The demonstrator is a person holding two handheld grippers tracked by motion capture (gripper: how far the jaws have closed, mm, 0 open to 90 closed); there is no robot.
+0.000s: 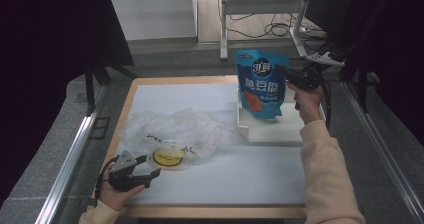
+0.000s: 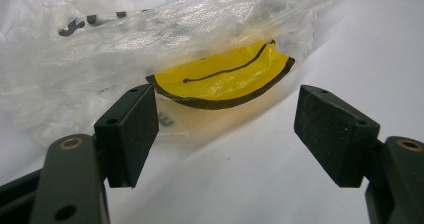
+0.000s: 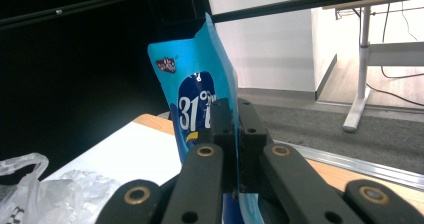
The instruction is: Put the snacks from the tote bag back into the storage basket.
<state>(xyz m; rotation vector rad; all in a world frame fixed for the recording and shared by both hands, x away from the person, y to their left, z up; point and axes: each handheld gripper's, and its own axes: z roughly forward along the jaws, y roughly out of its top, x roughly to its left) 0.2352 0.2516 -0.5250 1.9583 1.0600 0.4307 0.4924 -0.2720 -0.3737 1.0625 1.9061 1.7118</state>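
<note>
Nearest the high camera, my left gripper [image 1: 142, 173] rests low on the white table mat [image 1: 240, 176], near its front left corner, with my left hand [image 1: 114, 194] wrapped round its body. Its jaws stand apart with nothing between them. Through the left gripper view, the two black pads [image 2: 132, 129] frame bare mat, and just beyond them lies the crumpled clear plastic bag [image 2: 150, 39], with a yellow smiley print [image 2: 225, 76] showing through the film. One pad sits very close to the bag's edge; I think it is just short of touching, though the film is hard to read there.

Over on the far right, my right gripper [image 1: 292, 76] is clenched on the blue snack pouch [image 1: 261, 81], pinching its right edge. From the right gripper view, the jaws are pressed together with the pouch's thin edge [image 3: 200, 84] caught between them, and the pouch rises upright above them. On the high view the pouch hangs over the white tray [image 1: 275, 129] at the table's far right, its lower edge close to the tray floor. The clear bag lies left of the tray, well apart from the pouch.
</note>
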